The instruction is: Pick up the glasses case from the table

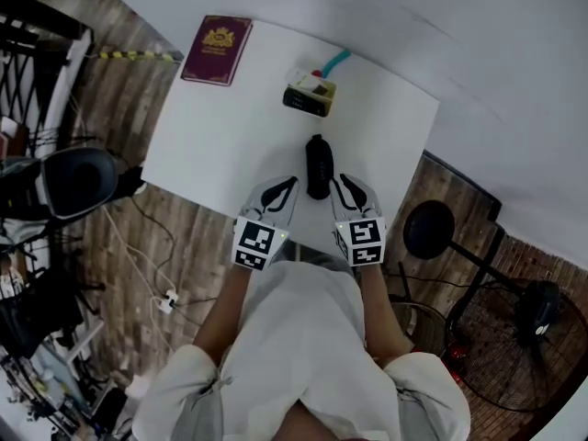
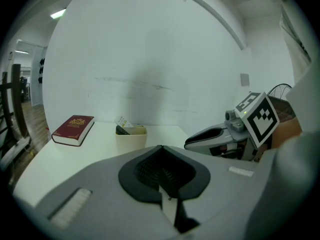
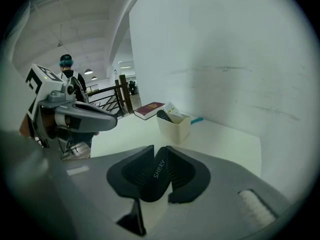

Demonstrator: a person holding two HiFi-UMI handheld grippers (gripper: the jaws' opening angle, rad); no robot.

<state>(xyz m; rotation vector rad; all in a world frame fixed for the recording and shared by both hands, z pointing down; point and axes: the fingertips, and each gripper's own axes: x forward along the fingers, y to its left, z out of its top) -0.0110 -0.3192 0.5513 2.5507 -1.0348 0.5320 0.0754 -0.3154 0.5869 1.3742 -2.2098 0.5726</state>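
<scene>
Head view shows one black glasses case (image 1: 319, 165) lying flat on the white table (image 1: 230, 127), near the edge closest to the person, with its long side pointing away from them. It sits between the two tongs. The right gripper (image 1: 344, 184) is just beside the case on one side and the left gripper (image 1: 289, 184) is just beside it on the other.

In the right gripper view the jaws stand a little apart, and one rounded end of the case, with pale lettering on it, fills the narrow gap between the dark pads. Whether the pads touch it I cannot tell; the case lies on the table. In the left gripper view the jaws are together at their tips with nothing between them.

Each of the two tongs carries one marker cube, two in all, and each is held on one bare forearm.

Farther back on the table stand one small cream tub (image 1: 309, 95) with a few items sticking up out of it, and one teal handle (image 1: 336, 61) just behind it. One maroon book (image 1: 217, 50) with a gold crest lies at the far left corner, well apart from the case.

On the wooden floor are one round black stool (image 1: 429, 230) and one fan (image 1: 524, 338).
</scene>
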